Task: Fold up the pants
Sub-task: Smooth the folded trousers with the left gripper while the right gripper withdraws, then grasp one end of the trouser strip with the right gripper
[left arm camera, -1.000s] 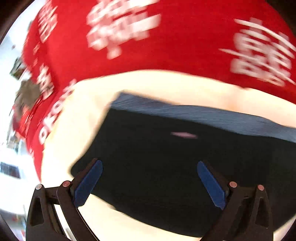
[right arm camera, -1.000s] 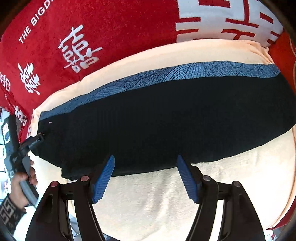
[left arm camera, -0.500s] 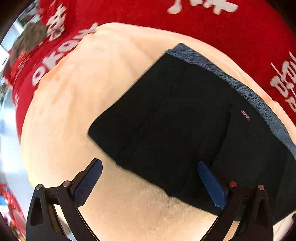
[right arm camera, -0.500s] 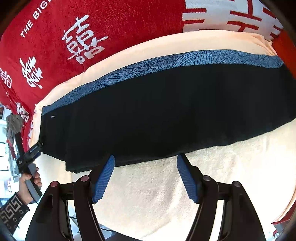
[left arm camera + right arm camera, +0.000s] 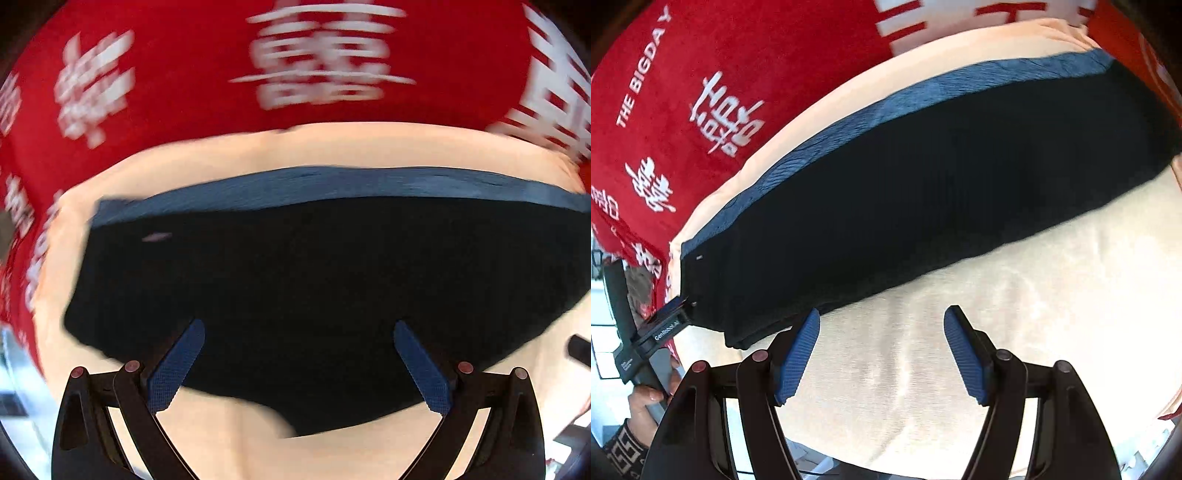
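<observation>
Black pants (image 5: 314, 277) lie folded into a long strip on a cream blanket (image 5: 240, 417), with a blue band (image 5: 332, 184) along their far edge. My left gripper (image 5: 299, 362) hovers open over the pants' near edge, nothing between its pads, and the view is blurred. In the right wrist view the pants (image 5: 923, 192) run diagonally. My right gripper (image 5: 882, 354) stands open above the bare blanket (image 5: 997, 295), just in front of the pants' near edge. The left gripper (image 5: 670, 314) shows there at the pants' left end, held by a hand (image 5: 642, 402).
A red cloth (image 5: 184, 92) with white characters lies under the blanket and spreads beyond it (image 5: 701, 55). The blanket's near edge drops off below my right gripper. A dark object (image 5: 580, 349) pokes in at the right edge of the left wrist view.
The left gripper swung around the pants' left end and back to face them squarely. The right gripper rolled, so the pants now slant across its view. The pants lie as before.
</observation>
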### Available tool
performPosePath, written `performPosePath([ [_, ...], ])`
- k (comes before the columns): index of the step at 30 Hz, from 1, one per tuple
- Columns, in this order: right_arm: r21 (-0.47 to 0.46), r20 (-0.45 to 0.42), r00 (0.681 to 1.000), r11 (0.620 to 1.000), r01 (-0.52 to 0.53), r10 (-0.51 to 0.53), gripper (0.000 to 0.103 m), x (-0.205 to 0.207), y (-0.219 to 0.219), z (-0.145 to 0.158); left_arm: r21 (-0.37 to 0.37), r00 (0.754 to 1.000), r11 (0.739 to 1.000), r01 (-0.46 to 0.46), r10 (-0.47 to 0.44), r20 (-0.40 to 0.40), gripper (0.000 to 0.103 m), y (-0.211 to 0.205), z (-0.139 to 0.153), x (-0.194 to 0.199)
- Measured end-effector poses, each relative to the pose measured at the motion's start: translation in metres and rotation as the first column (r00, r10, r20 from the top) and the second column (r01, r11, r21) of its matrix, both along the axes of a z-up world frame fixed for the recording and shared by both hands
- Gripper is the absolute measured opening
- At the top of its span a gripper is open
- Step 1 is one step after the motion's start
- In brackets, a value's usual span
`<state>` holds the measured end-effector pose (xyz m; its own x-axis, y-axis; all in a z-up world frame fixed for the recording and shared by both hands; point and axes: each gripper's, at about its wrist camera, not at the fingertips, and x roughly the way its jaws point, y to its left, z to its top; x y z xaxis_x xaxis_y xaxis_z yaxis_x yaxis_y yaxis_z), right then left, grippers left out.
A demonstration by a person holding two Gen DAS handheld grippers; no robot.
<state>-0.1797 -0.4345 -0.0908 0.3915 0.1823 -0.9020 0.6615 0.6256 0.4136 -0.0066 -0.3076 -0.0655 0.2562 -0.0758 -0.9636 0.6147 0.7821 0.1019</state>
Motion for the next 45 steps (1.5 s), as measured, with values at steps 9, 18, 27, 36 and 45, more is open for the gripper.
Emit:
performPosePath([
  [9,0.052,0.026,0.983,0.983,0.177,-0.179,0.074,-0.059,-0.055,-0.009,-0.054,0.993,0.994,0.097,-0.1,-0.064,0.103,-0.112,-0.005,-0.048],
  [18,0.087,0.09,0.94,0.943,0.322,-0.33,0.074,-0.1,-0.11,-0.011,-0.031,0.986,0.987,0.157,-0.159,-0.051,0.103,-0.172,-0.008,-0.079],
  [27,0.118,0.138,0.857,0.868,0.483,-0.496,0.065,-0.118,-0.174,-0.026,0.017,0.987,0.989,0.146,-0.145,-0.067,0.103,-0.181,-0.035,-0.083],
  [36,0.194,0.264,0.81,0.852,0.487,-0.523,0.022,-0.12,-0.2,-0.021,-0.015,0.989,0.991,0.13,-0.131,-0.062,0.103,-0.195,-0.029,-0.085],
  [45,0.37,0.29,0.748,0.791,0.488,-0.597,0.039,-0.156,-0.171,-0.056,-0.049,0.991,0.993,0.106,-0.109,-0.082,0.103,-0.192,-0.042,-0.086],
])
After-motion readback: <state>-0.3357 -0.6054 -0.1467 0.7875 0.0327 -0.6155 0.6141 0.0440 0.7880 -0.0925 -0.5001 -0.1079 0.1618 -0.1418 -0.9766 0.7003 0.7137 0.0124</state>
